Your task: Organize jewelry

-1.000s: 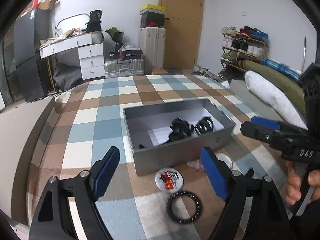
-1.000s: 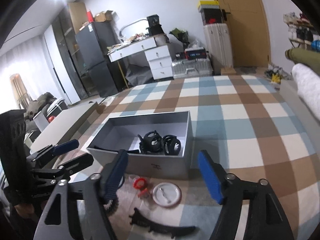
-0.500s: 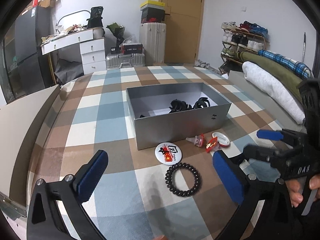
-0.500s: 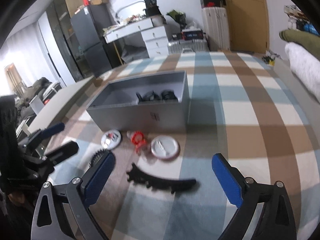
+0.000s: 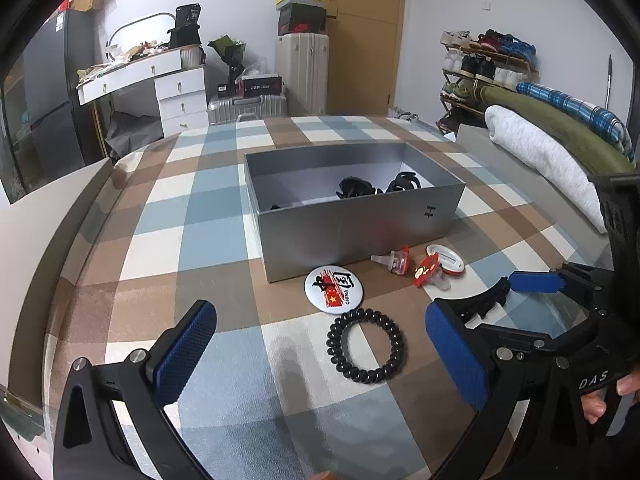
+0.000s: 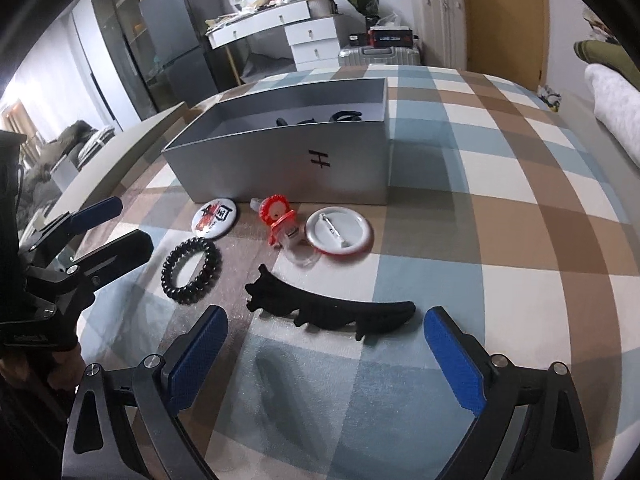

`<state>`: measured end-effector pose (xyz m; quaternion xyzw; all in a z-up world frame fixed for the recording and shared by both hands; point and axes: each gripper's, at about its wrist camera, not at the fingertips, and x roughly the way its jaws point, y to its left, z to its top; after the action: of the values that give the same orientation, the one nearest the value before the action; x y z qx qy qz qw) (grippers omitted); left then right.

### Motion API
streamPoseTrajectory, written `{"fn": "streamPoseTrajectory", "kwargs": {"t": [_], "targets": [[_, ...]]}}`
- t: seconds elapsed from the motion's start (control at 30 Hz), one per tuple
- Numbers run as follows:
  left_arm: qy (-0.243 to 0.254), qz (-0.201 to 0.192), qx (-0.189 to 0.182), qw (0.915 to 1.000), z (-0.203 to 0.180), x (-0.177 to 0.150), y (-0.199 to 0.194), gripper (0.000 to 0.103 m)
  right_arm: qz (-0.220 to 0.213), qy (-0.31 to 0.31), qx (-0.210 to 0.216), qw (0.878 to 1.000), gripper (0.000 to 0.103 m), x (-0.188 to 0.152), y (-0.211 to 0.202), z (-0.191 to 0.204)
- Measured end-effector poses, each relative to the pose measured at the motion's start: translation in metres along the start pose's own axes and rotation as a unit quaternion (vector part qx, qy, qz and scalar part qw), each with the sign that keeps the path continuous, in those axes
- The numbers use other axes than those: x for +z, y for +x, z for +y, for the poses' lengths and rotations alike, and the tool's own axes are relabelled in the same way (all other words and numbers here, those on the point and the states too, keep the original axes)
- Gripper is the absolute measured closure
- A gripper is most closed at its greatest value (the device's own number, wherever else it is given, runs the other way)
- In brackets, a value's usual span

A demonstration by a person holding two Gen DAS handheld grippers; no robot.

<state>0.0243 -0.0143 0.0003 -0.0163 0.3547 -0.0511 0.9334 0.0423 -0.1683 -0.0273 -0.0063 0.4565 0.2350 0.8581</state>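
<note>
A grey open box (image 5: 360,228) (image 6: 280,164) on the checked cloth holds black hair clips (image 5: 356,187). In front of it lie a round printed badge (image 5: 334,289) (image 6: 213,217), a black bead bracelet (image 5: 366,345) (image 6: 191,266), red and clear small pieces (image 5: 416,268) (image 6: 280,220), a face-down white badge (image 6: 340,231) and a long black hair clip (image 6: 328,308). My left gripper (image 5: 320,356) is open and empty, low over the bracelet. My right gripper (image 6: 324,356) is open and empty, just short of the long hair clip.
The checked cloth (image 5: 208,208) covers a table with a pale edge strip at the left (image 5: 60,216). Rolled bedding (image 5: 552,152) lies at the right. A white desk (image 5: 152,80), suitcases (image 5: 302,68) and a shoe rack (image 5: 484,64) stand behind.
Both grippers have pulled back from the box and dropped lower toward the cloth. The items in front of the box now show larger and closer. Both stay open.
</note>
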Motion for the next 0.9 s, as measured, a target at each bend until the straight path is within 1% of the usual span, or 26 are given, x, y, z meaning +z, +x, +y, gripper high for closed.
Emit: {"fn": "streamPoseTrajectory", "kwargs": {"t": [0.1,0.33,0.5,0.73,0.9], "targets": [[-0.002,0.007,-0.007,0.9999,0.0,-0.002,0.002,0.001,0.008,-0.015,-0.008,1.0,0.003,0.001,0.003,0.006],[0.006,0.021,-0.011,0.9997,-0.002,-0.004,0.006,0.001,0.02,-0.043,-0.041,0.998,0.003,0.004,0.013,0.017],[0.0,0.028,-0.015,0.9995,0.0,-0.005,0.008,0.001,0.026,-0.064,-0.055,0.996,0.003,0.007,0.019,0.023],[-0.015,0.036,-0.024,0.9989,0.005,-0.005,0.011,0.001,0.028,-0.074,-0.055,0.995,0.004,0.012,0.024,0.024],[-0.011,0.038,-0.025,0.9989,0.003,-0.006,0.012,0.001,0.026,-0.082,-0.055,0.995,0.005,0.011,0.023,0.024]]}}
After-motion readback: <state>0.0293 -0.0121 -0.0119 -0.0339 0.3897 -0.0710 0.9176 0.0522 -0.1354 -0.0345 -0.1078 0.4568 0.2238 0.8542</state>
